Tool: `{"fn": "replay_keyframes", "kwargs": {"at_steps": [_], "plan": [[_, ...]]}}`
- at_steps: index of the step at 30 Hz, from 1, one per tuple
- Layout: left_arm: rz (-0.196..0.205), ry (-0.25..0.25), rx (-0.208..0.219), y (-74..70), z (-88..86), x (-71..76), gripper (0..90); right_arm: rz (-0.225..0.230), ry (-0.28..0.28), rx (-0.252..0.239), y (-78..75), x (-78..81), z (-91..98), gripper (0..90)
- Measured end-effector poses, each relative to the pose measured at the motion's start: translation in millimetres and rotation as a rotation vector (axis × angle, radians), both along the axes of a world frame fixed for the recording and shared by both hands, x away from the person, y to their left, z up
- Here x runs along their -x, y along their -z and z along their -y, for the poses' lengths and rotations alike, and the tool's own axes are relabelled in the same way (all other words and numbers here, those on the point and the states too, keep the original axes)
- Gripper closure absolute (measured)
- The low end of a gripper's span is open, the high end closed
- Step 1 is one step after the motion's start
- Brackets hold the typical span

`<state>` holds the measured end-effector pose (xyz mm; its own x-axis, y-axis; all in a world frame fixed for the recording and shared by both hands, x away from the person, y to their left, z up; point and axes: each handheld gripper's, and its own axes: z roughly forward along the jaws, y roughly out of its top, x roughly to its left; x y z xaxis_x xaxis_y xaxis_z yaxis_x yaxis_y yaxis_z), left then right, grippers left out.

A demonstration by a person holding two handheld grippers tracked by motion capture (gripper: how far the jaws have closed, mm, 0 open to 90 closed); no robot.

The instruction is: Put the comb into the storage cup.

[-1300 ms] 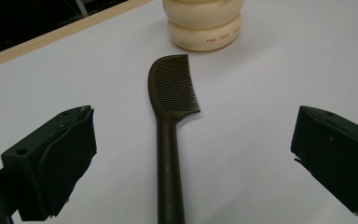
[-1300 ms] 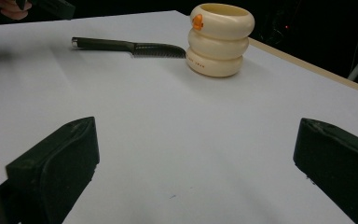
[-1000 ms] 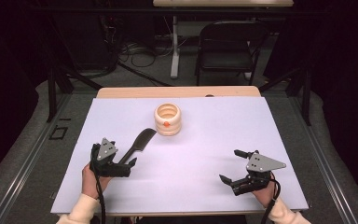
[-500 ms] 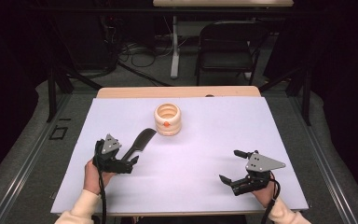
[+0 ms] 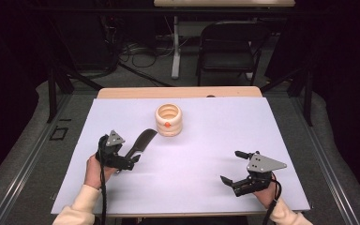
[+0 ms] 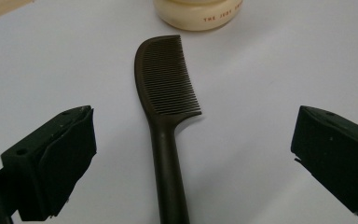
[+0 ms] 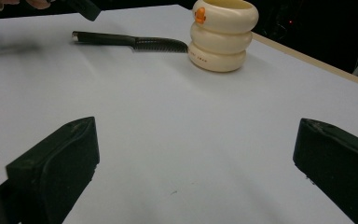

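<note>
Above the tabletop (image 5: 206, 140), the high view puts my left claw (image 5: 130, 161) at the handle end of the dark comb (image 5: 140, 143), whose toothed end points at the cream ringed cup (image 5: 168, 120) and lies just beside it. My right claw (image 5: 232, 168) sits well apart from the comb, toward the near right of the cup, its jaws spread with bare surface between them. Along my left claw's own view, the comb (image 6: 168, 116) lies flat on the white surface, handle running down between my two wide-apart jaws, neither touching it; its teeth face right and its rounded tip is just short of the cup's base (image 6: 198, 11). Along my right claw's view, both jaws stand wide with nothing between them; beyond them the comb (image 7: 130, 42) lies with its toothed end right against the foot of the cup (image 7: 223, 35), which bears a small orange mark near its rim.
</note>
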<state>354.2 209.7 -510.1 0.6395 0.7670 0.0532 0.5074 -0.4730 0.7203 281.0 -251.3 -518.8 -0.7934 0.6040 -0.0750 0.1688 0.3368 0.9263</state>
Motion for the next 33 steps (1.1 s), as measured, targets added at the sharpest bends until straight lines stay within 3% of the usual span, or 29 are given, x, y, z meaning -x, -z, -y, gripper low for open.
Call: {"fn": "replay_keyframes", "kwargs": {"at_steps": [9,33], "plan": [[-0.057,0.002,-0.025,1.6,-1.3,-9.2,0.2,-0.008,-0.003,0.003,0.6,-0.9,-0.5,0.0],[-0.128,-0.045,-0.13,-0.2,8.7,-26.5,0.0,-0.01,-0.014,0.011,0.8,-1.0,-1.5,0.0]]}}
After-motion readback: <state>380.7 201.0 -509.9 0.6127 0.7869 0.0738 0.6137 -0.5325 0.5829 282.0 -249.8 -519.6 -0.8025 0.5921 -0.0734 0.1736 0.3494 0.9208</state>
